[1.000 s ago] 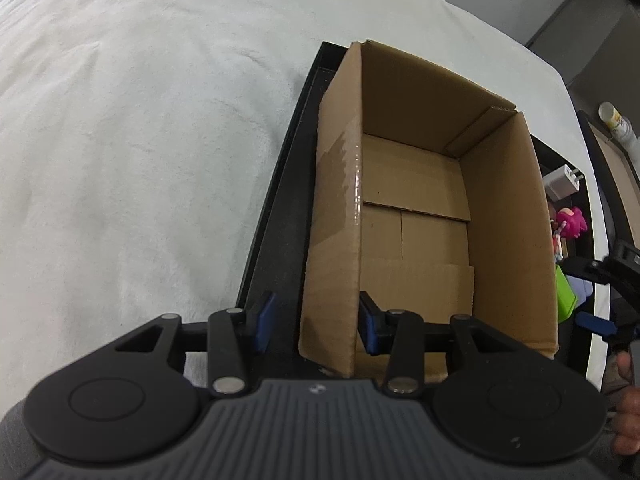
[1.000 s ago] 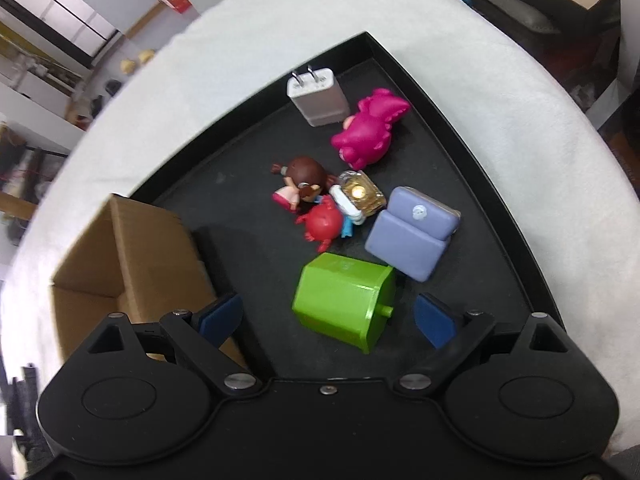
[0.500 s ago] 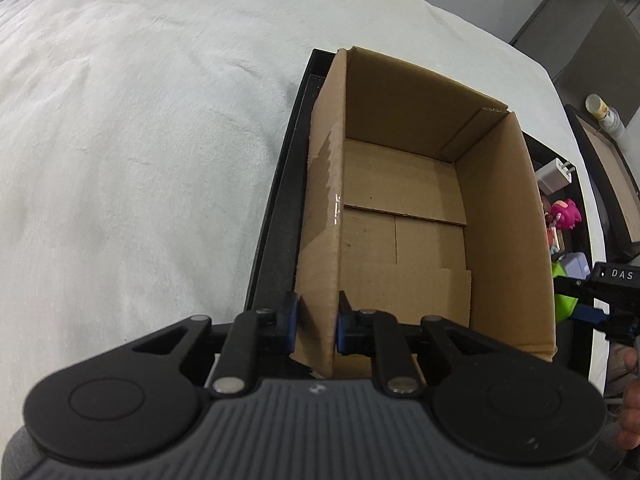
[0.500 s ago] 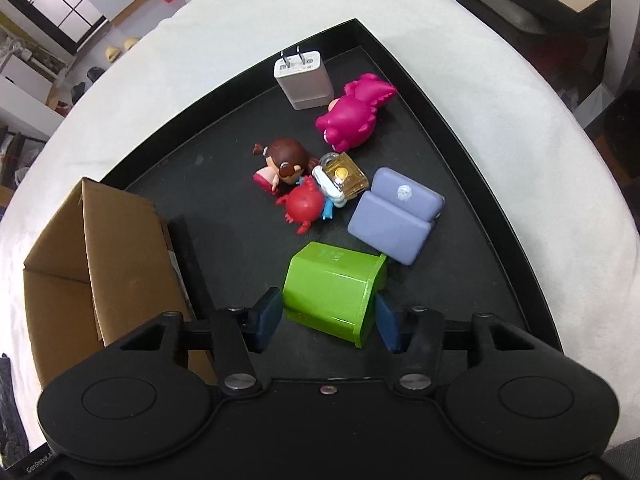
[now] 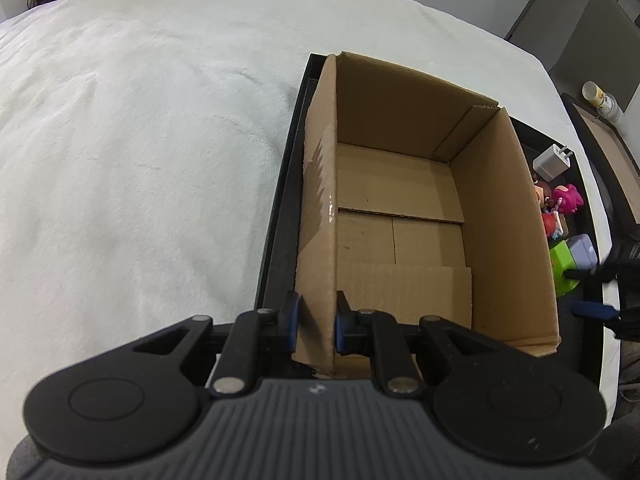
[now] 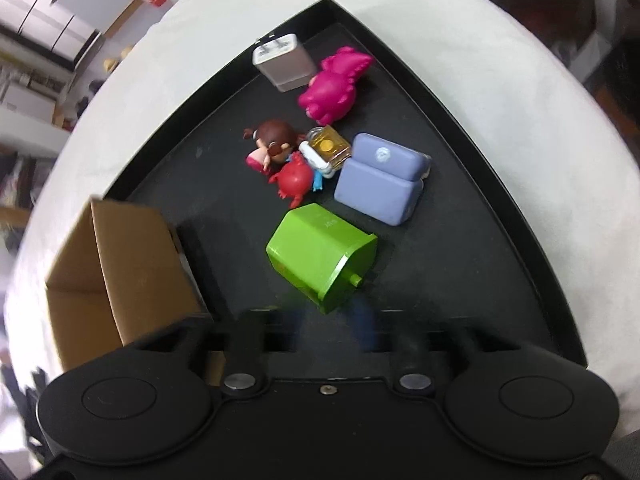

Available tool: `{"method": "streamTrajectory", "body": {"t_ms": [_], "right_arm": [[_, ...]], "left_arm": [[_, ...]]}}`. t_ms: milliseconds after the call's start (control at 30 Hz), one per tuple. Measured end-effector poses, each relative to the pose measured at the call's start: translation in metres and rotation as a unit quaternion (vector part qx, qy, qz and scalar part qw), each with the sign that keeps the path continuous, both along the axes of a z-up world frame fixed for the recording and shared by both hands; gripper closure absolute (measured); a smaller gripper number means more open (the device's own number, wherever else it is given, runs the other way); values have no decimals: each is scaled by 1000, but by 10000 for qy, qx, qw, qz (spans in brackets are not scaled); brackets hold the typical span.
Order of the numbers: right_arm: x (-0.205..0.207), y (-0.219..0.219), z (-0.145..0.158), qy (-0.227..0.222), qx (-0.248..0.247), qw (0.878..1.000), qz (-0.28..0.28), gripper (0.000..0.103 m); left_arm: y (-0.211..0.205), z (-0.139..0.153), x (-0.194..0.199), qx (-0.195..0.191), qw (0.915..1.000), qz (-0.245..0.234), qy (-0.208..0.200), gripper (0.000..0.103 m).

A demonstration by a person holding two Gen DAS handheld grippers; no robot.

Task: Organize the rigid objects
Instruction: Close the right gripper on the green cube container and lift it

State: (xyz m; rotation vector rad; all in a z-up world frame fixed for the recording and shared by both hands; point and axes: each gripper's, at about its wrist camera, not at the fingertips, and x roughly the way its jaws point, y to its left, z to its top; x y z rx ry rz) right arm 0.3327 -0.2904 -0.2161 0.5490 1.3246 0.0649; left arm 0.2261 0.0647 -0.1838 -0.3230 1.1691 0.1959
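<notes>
Left wrist view: the left gripper (image 5: 314,322) is clamped on the near-left wall of the cardboard box (image 5: 496,216), which stands at the black tray's (image 5: 280,216) left edge.

Right wrist view: the right gripper's (image 6: 332,330) blurred jaws have just been opening, apart; the green block (image 6: 320,254) lies mid-tray, its near corner between them.

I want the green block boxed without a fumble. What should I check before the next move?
1. Left gripper clamped on the cardboard box wall: ok.
2. Box upright, open top, nothing inside: ok.
3. Box sitting in the black tray beside the toys: ok.
4. Right gripper holding the green block: not ok. Its jaws have just been opening, and only the block's near corner lies between the blurred pads.
5. Green block clear of the purple block: cannot tell, they lie very close.
</notes>
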Motion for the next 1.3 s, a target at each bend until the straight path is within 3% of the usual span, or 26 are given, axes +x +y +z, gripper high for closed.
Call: {"method": "streamTrajectory", "body": {"t_ms": [33,267,533,700,1067,1167,1300], "right_arm": [[1,-3,1,-10,19,9999,-117,24],[19,0,-8,235,187,9981,-540,25],[36,21,-20,349,-419,9971,-539,25],[34,31,-24,507,-703,9958,-297,38],[10,40,-22,379,-1261,9909,267,39],[3,43,-24,329,-1416,9881,510,44],[-2,34,-20,365,-1414,9883,436,48]], "left_arm": [[0,0,1,21,10000,-4,1,87],[-4,0,4,83,10000,8,-9,87],[-1,0,5,75,9999,37,-78,87],[0,2,4,50,10000,22,-80,87],[-1,4,0,95,9999,30,-31,87],[-4,2,-3,102,9999,76,-49,87],[-6,0,-6,67,9999,80,-89,86]]}}
